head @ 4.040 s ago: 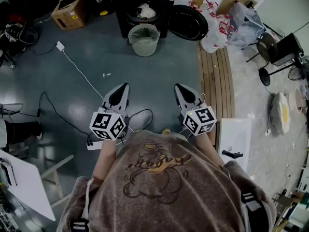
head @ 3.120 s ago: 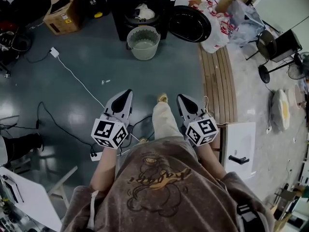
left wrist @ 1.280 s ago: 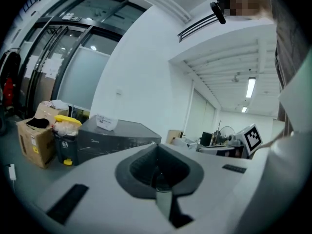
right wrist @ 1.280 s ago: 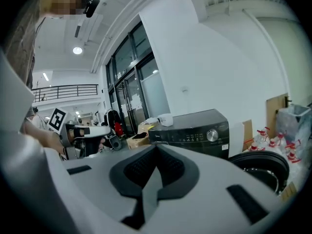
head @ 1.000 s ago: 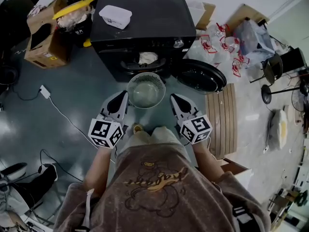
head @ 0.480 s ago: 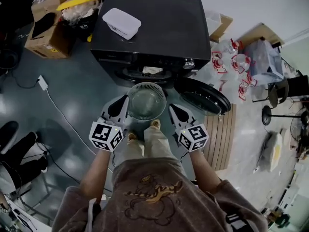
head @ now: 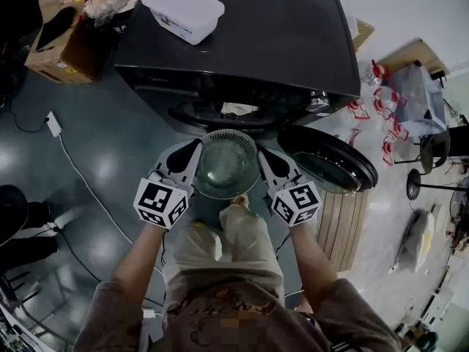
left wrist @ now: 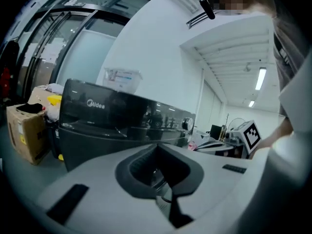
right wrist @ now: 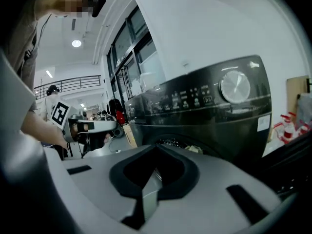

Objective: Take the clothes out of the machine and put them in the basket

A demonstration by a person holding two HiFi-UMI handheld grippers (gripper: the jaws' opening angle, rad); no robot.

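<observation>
- Brown cardboard box [head: 62,39] far left on the dark floor, beside the machine's left side.
- White cable [head: 80,174] runs across the floor, left of the person.
- Left gripper [head: 189,151]: jaws closed tip to tip, nothing btwn them. It sits just beside the basket's left rim; can't tell if it touches.
- White rectangular plastic lidded tub [head: 183,9] lies on top of the machine, twd its left end.
- Black front-loading washing machine [head: 249,42]: drum opening faces the person.
- Pale crumpled clothes [head: 238,109] lie in the drum opening, just behind the basket's far rim.
- Round pale ribbed plastic basket [head: 220,139] stands on the floor right in front of the opening, btwn the two grippers.
- Right gripper [head: 267,155]: jaws fully closed, holding nothing, just beside the basket's right rim, pointing twd the machine.
- Round black machine door [head: 330,160] hangs swung open to the right.
- Slatted wooden board [head: 344,226] lies on the floor below the door.
</observation>
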